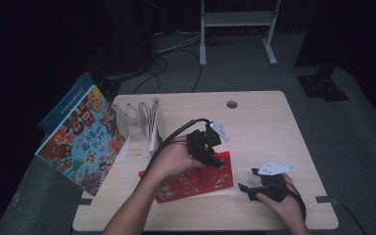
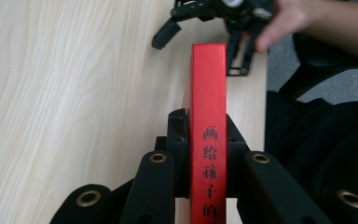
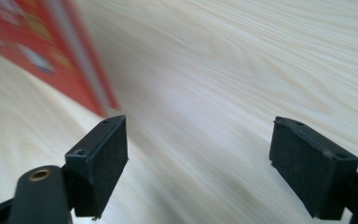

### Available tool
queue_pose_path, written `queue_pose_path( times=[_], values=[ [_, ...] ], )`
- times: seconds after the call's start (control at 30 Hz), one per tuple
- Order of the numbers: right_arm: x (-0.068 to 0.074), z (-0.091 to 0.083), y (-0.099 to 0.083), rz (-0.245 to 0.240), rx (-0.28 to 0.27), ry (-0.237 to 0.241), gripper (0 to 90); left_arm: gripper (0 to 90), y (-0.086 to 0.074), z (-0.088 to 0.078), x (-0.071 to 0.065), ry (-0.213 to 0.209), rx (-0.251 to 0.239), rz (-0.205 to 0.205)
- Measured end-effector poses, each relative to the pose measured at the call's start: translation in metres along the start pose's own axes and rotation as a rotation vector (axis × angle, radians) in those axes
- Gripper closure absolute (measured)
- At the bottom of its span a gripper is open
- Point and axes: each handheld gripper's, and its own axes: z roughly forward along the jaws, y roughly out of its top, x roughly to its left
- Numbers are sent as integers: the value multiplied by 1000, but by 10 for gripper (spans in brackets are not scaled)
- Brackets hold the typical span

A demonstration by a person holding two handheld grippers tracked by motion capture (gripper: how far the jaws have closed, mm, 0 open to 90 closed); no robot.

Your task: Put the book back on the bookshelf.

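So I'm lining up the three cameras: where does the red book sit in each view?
High view: red book low centre, held at its upper edge by the left tool.
Left gripper view: its spine runs up the middle, clamped.
Right gripper view: blurred cover, top left.
Shared landmark: the pale wooden table.

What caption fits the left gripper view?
Left gripper clamped on red book's spine above the table.

Light wood table (image 1: pixel 274 122) with a round cable hole (image 1: pixel 232 104) near its far edge. Nearer than the hole, a red book (image 1: pixel 196 183) rests on it; left of the hole, a white slotted book rack (image 1: pixel 144 122).
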Motion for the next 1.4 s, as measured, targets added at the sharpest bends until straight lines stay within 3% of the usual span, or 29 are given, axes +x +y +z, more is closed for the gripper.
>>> queue_pose_path(
  times=[0.2, 0.43, 0.63, 0.77, 1.0, 1.4],
  values=[
    [-14, 3, -4, 15, 60, -67, 172, 796, -7, -19, -2, -14, -68, 7],
    [-15, 17, -4, -1, 131, -114, 152, 795, -18, -44, -4, -41, -206, 5],
    [-18, 19, -4, 21, 127, -118, 131, 795, -30, -59, -2, -60, -312, -14],
    [-19, 22, -6, 35, 86, -132, 115, 795, -38, -69, -1, -68, -353, -21],
    [-20, 22, -6, 36, 90, -136, 103, 796, -60, -91, 1, -49, -426, -38],
    [-20, 23, -6, 36, 90, -136, 101, 796, -111, -134, 1, 3, -533, -92]
  ],
)
